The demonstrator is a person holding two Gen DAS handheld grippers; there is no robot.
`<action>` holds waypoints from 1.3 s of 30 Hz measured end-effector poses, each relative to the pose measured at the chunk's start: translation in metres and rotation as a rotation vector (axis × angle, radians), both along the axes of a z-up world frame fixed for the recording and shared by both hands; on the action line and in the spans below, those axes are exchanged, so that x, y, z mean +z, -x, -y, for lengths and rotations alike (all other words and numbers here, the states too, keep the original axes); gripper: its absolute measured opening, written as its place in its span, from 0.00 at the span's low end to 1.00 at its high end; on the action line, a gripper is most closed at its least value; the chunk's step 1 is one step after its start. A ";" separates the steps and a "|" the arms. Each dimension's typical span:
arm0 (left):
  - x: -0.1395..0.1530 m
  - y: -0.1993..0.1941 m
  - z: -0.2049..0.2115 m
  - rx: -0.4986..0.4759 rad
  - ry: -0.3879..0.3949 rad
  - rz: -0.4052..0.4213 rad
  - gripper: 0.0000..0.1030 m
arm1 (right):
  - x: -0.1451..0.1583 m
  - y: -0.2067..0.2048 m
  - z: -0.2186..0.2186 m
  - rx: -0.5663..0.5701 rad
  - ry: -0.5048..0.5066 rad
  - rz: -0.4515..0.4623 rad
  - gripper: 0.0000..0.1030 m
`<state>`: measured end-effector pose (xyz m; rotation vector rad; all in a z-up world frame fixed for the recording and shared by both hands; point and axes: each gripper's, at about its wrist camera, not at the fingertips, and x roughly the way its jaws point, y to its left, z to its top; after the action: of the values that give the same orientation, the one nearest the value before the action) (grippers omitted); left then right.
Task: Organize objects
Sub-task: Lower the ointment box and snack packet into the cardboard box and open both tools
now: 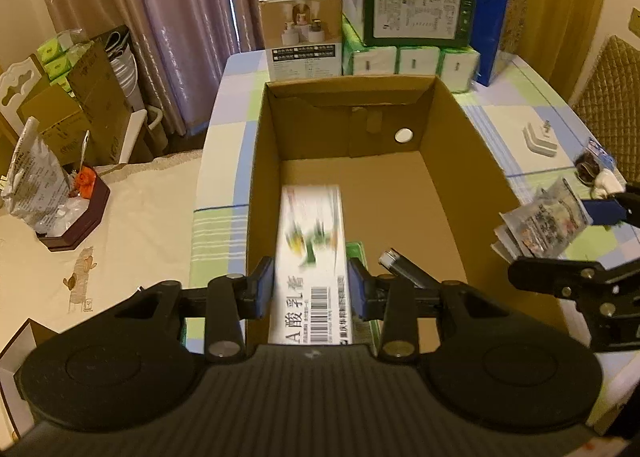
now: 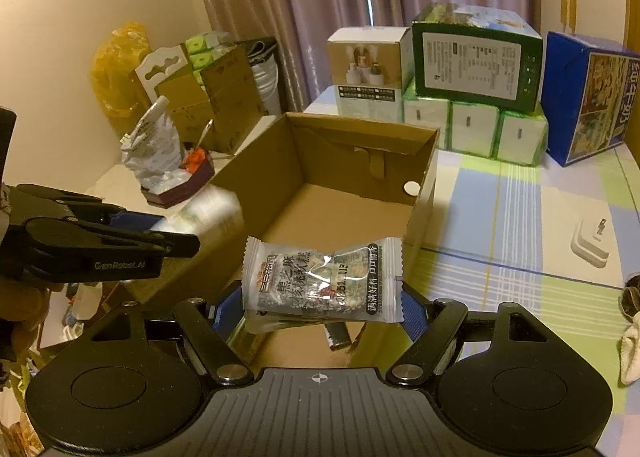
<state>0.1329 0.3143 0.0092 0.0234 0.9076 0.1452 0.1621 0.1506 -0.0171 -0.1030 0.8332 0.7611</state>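
An open brown cardboard box stands on the checked tablecloth. My left gripper is shut on a long white carton with green print and a barcode, held over the box's near left part. My right gripper is shut on clear snack packets with white sealed ends, held above the box's near right rim. In the left wrist view the same snack packets show at the right, in the right gripper. A dark cylinder with a silver cap lies in the box.
Stacked cartons stand behind the box: a white one, a green one on tissue packs, a blue one. A white adapter lies on the cloth at right. A dark tray with bags sits on the left table.
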 end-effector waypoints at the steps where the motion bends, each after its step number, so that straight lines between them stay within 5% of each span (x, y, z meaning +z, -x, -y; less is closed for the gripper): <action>1: -0.001 -0.001 -0.002 0.009 -0.004 0.005 0.57 | -0.001 -0.001 0.000 -0.001 0.000 -0.003 0.73; 18: 0.008 0.011 -0.018 0.048 0.005 0.041 0.59 | 0.000 -0.003 -0.014 0.020 -0.024 0.005 0.74; 20: 0.008 0.012 -0.022 0.059 0.009 0.044 0.61 | 0.003 -0.006 -0.017 0.028 -0.051 0.014 0.87; 24: 0.009 0.019 -0.027 0.079 0.018 0.046 0.61 | 0.010 -0.009 -0.015 0.032 -0.099 0.028 0.90; 39: 0.020 0.058 0.003 0.094 0.053 0.067 0.67 | 0.019 0.020 0.035 -0.041 -0.087 0.011 0.90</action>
<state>0.0750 0.3109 0.0295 -0.0736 0.8456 0.2083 0.1425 0.1152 0.0020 -0.0122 0.7883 0.7570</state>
